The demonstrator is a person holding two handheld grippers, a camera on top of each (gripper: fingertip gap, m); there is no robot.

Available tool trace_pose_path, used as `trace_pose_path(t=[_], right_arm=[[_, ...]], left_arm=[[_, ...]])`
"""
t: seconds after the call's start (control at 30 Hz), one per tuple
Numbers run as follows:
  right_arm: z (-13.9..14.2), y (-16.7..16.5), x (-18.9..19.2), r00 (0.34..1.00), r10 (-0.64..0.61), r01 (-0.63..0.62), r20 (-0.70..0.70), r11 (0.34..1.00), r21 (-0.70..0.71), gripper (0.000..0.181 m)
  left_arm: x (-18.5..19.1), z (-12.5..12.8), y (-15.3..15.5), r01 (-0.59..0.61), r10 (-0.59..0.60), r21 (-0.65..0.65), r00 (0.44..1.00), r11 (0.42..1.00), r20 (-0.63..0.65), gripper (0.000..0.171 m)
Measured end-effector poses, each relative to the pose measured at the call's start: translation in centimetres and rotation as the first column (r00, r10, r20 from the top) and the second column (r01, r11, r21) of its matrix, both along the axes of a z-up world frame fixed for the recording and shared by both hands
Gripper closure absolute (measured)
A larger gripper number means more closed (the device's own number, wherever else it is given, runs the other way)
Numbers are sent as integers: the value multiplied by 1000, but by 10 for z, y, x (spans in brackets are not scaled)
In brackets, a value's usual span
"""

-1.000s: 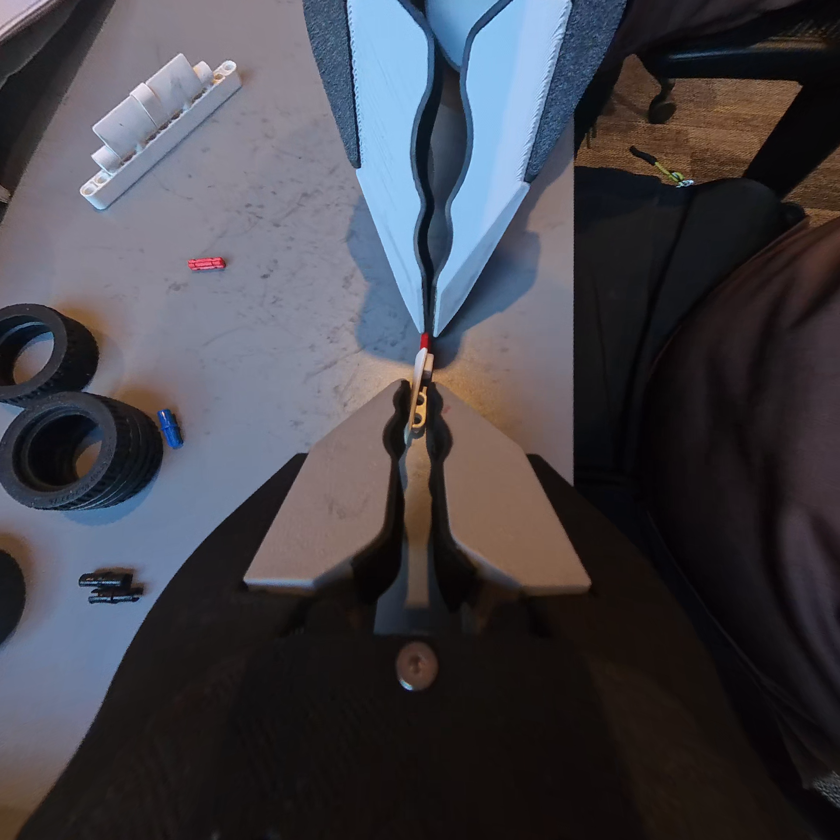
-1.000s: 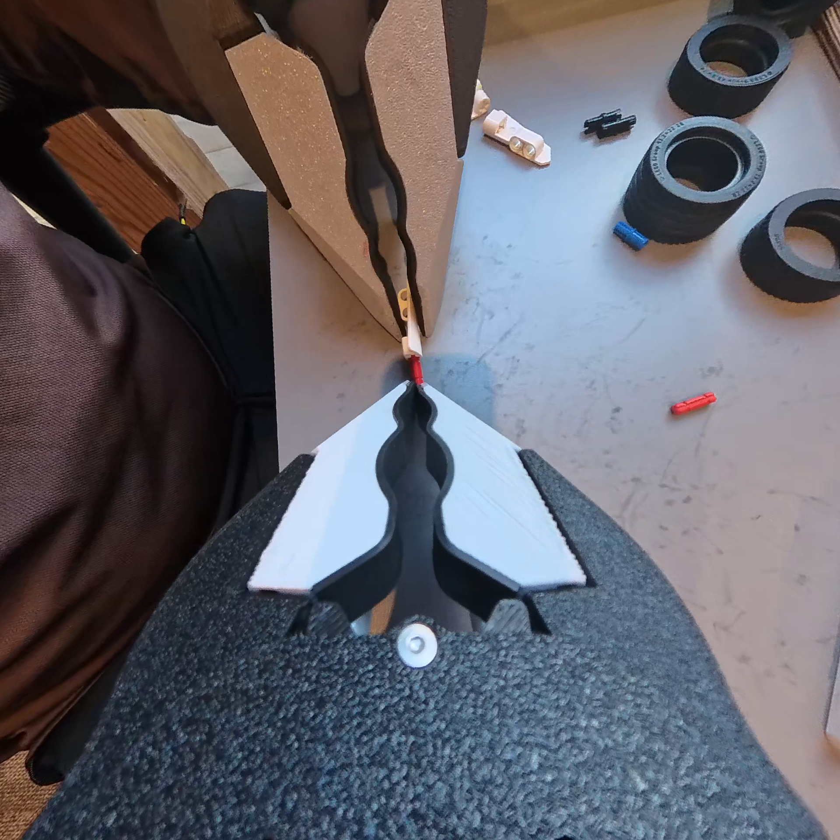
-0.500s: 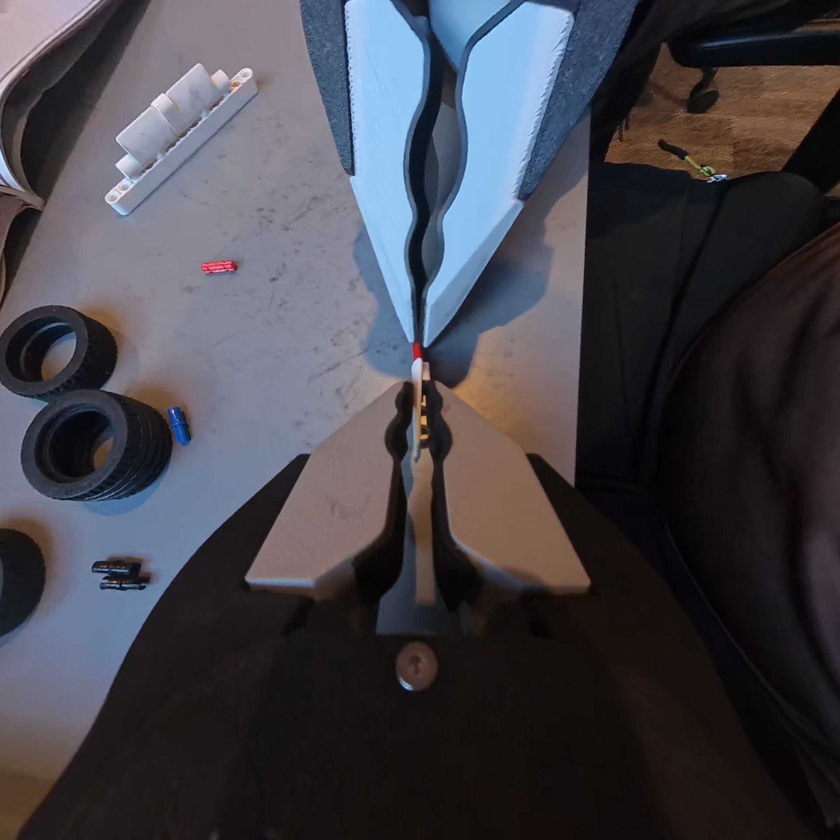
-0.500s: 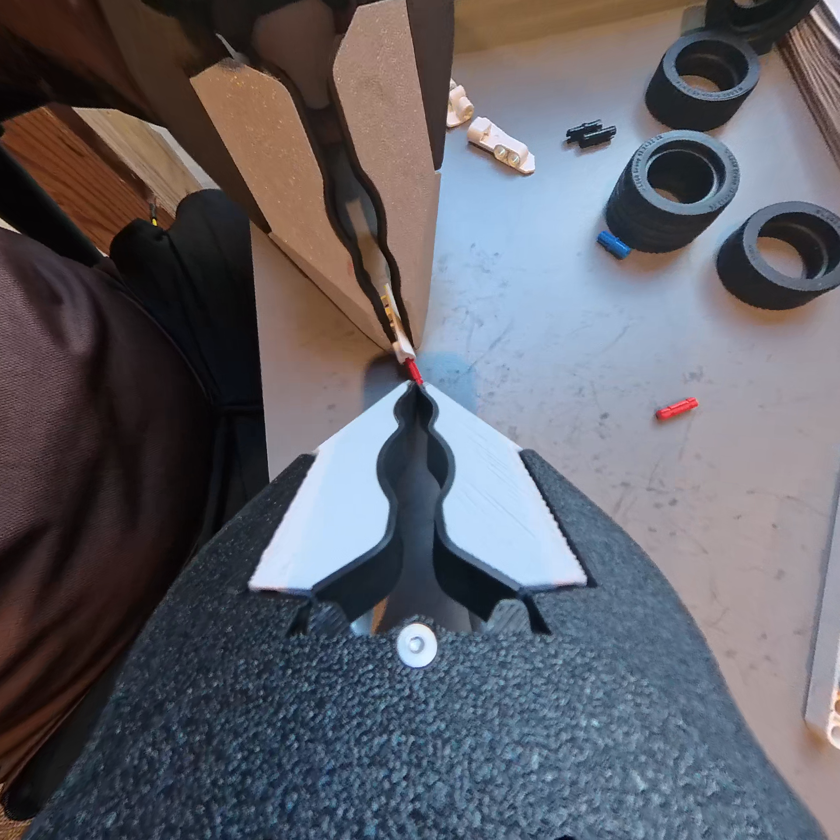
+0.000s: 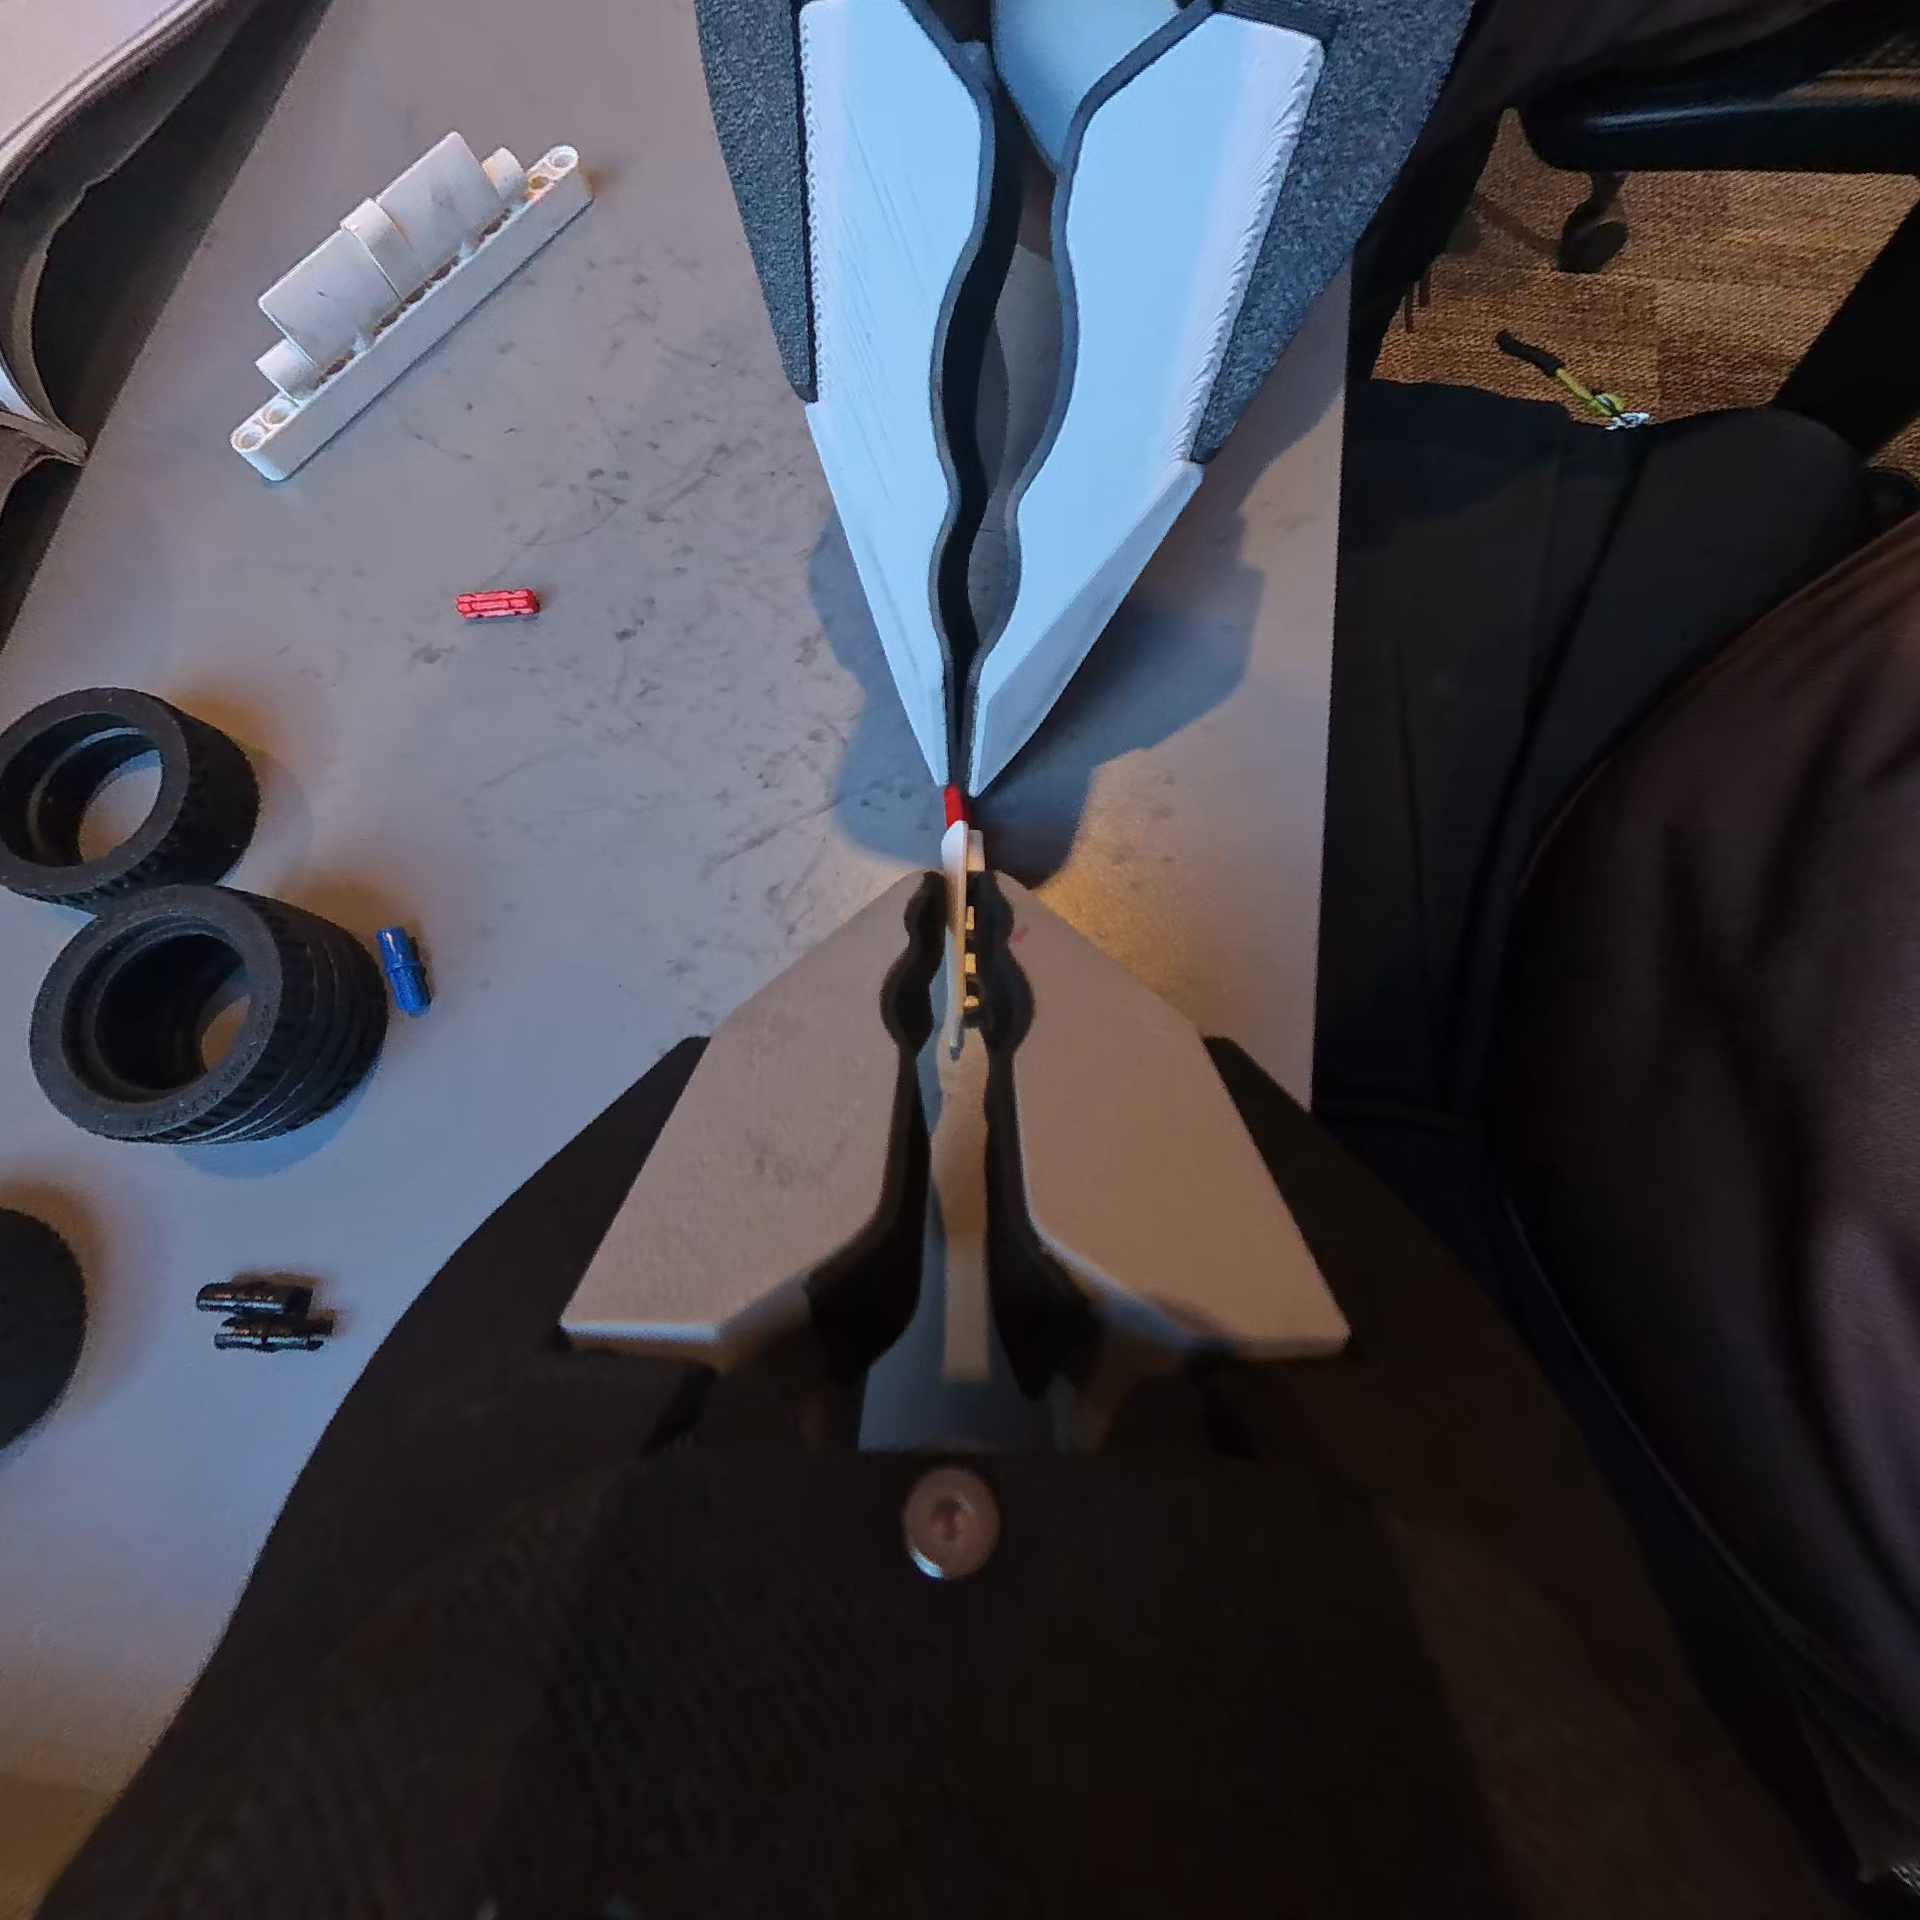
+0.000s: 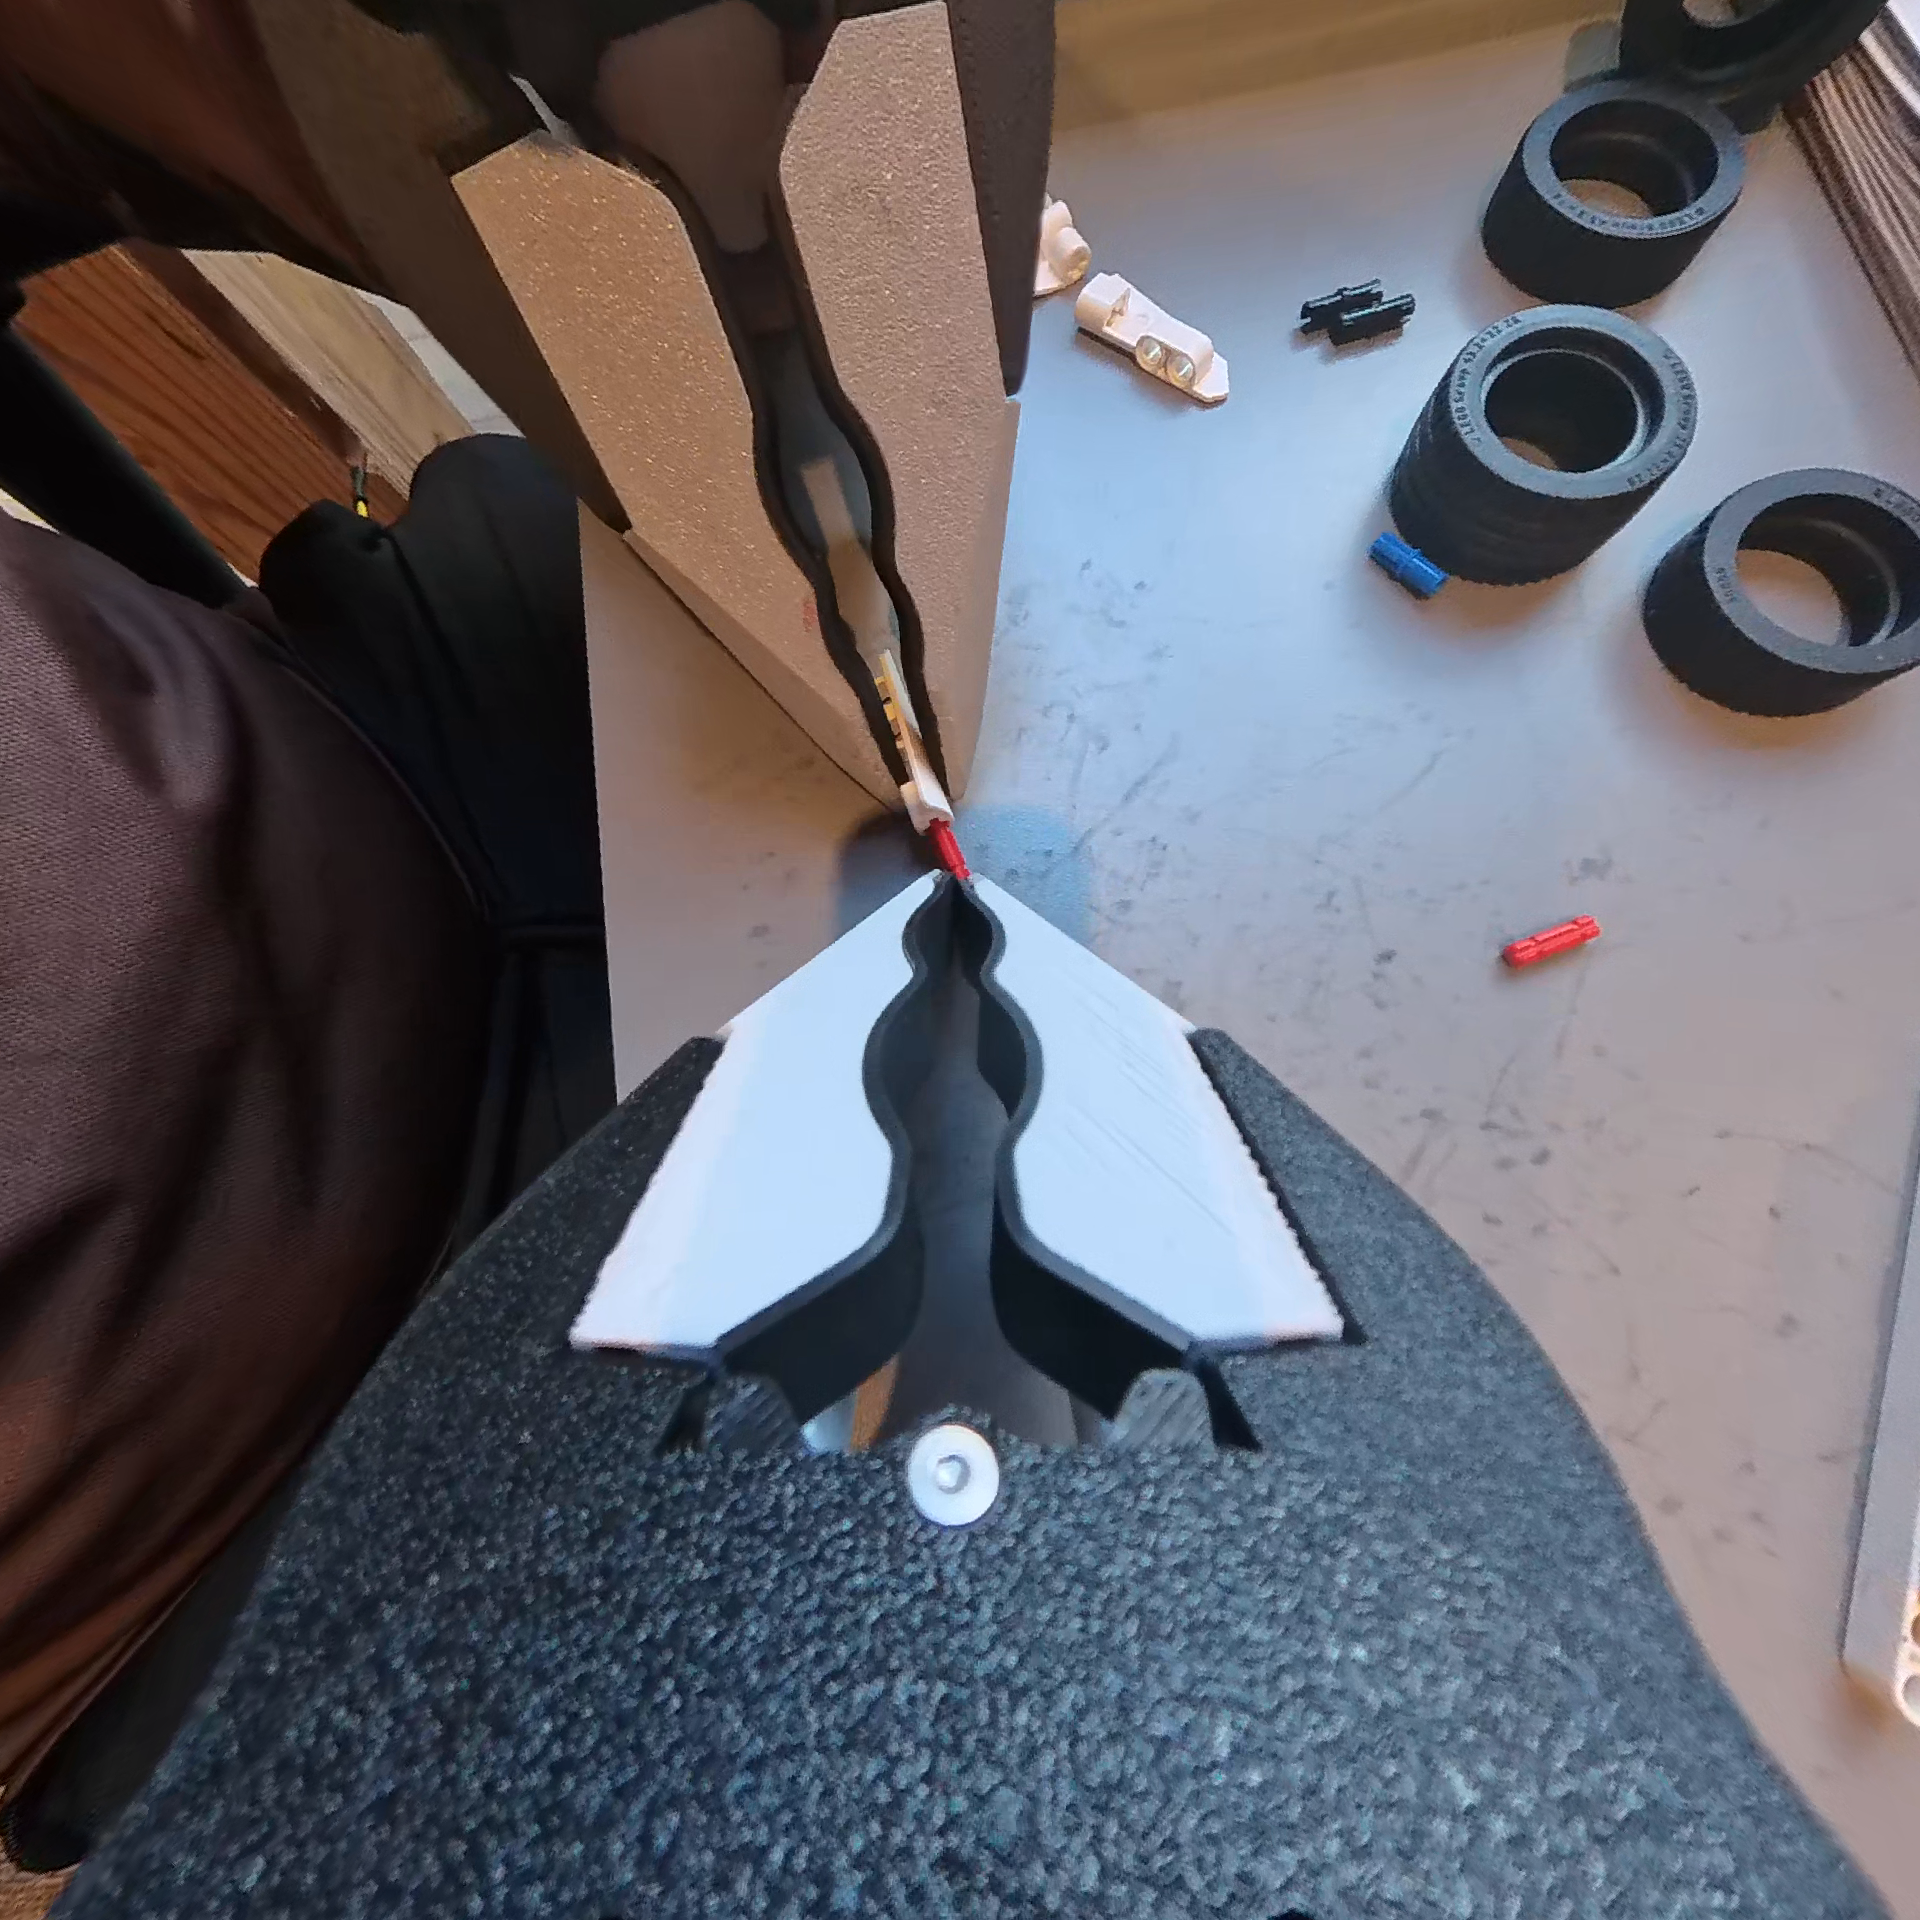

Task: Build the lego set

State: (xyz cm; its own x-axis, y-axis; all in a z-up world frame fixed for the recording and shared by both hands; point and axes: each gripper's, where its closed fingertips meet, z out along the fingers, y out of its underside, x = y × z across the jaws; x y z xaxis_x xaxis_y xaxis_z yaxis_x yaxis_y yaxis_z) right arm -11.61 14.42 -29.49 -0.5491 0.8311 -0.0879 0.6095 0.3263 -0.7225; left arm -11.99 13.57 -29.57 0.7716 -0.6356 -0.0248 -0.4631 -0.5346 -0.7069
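My left gripper [image 5: 956,883] has tan fingers and is shut on a small white lego piece [image 5: 958,852] that sticks out past its tips. My right gripper [image 5: 954,781], with white fingers, points at it from the opposite side and is shut on a short red pin [image 5: 953,805]. The pin's free end meets the end of the white piece. In the right wrist view, the right gripper [image 6: 951,881] holds the red pin [image 6: 944,842] against the white piece [image 6: 928,798] in the left gripper [image 6: 914,808]. Both are held just above the grey table [image 5: 644,727] near its edge.
Black tyres [image 5: 197,1013] [image 6: 1538,436], a blue pin [image 5: 403,968], a loose red pin [image 5: 497,604], black pins [image 5: 265,1317], a white beam assembly [image 5: 405,301] and a white part [image 6: 1153,348] lie on the table. A person's dark clothing [image 5: 1714,1039] lies beyond the table edge. Both grippers' tips are close together, under 4 cm apart.
Both grippers have stayed tip to tip and drifted slightly over the table. The white piece now sits a little deeper between the left fingers, with the red pin still at its end.
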Motion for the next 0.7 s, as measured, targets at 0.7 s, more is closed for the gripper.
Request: trace_pose_path(t=[0.7], right_arm=[[0,-2,7,998,54,-53,26,998,-40,179]], left_arm=[[2,0,-3,101,-101,-5,994,995,31,169]])
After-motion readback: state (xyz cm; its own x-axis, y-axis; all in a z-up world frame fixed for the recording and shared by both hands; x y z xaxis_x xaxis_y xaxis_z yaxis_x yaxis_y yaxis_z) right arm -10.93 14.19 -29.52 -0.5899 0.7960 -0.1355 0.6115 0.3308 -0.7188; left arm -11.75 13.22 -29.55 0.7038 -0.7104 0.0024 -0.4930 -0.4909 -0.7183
